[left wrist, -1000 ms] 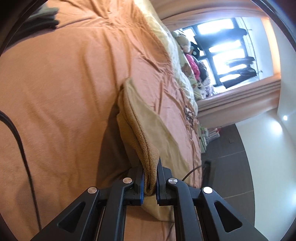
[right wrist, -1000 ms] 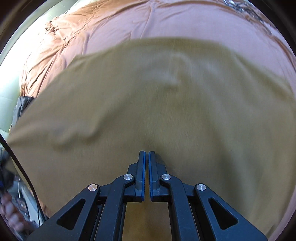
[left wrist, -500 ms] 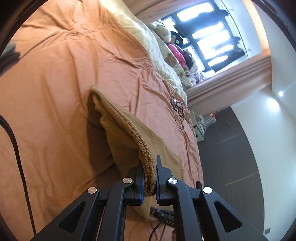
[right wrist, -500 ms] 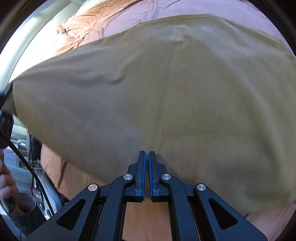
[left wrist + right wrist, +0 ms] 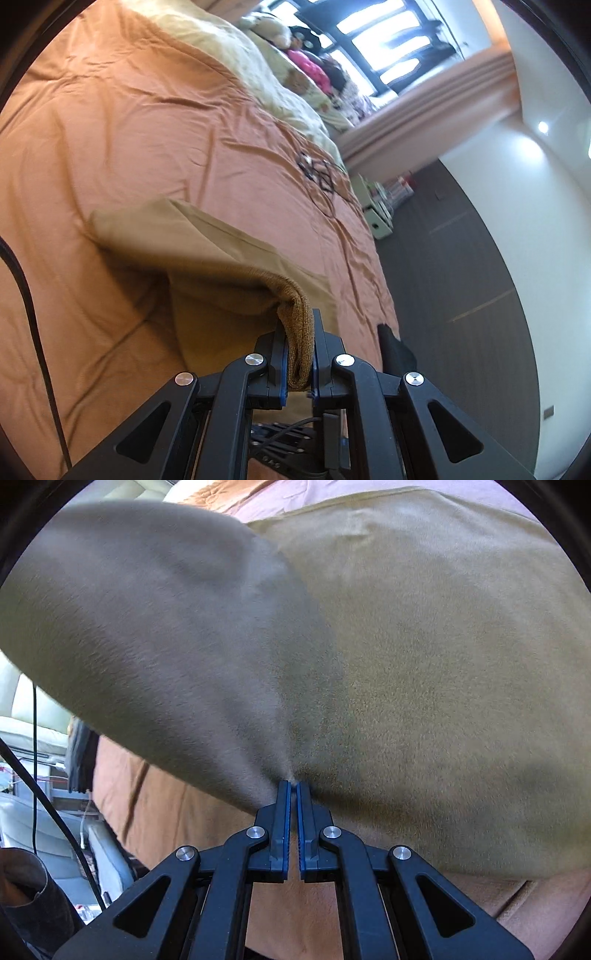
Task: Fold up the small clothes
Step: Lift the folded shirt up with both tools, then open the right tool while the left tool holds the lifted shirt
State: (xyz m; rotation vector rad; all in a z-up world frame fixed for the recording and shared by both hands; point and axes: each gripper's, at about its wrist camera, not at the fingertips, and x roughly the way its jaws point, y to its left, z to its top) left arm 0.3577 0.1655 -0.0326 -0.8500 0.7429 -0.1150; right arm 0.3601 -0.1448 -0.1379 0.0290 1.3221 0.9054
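Observation:
A tan garment (image 5: 221, 266) lies on the orange bed cover (image 5: 129, 147), one side lifted off it. My left gripper (image 5: 298, 332) is shut on its ribbed knit hem, which hangs folded between the blue pads. In the right wrist view the same garment (image 5: 443, 646) fills almost the whole picture. A raised flap (image 5: 147, 609) of it arches over from the left. My right gripper (image 5: 293, 786) is shut, and the cloth puckers toward its tips, pinched where the flap meets the flat part.
A black cable (image 5: 33, 332) trails down the left. A cream duvet with soft toys (image 5: 266, 74) lies at the far end, a tangled dark cord (image 5: 321, 173) on the cover. Dark floor (image 5: 461, 277) borders the bed's right edge. A sleeve (image 5: 26, 897) and dark folded clothes (image 5: 81, 753) show at lower left.
My left gripper has risen and rolled, carrying the hem with it. In the right view the garment's left side has lifted off the bed and swung over as a flap.

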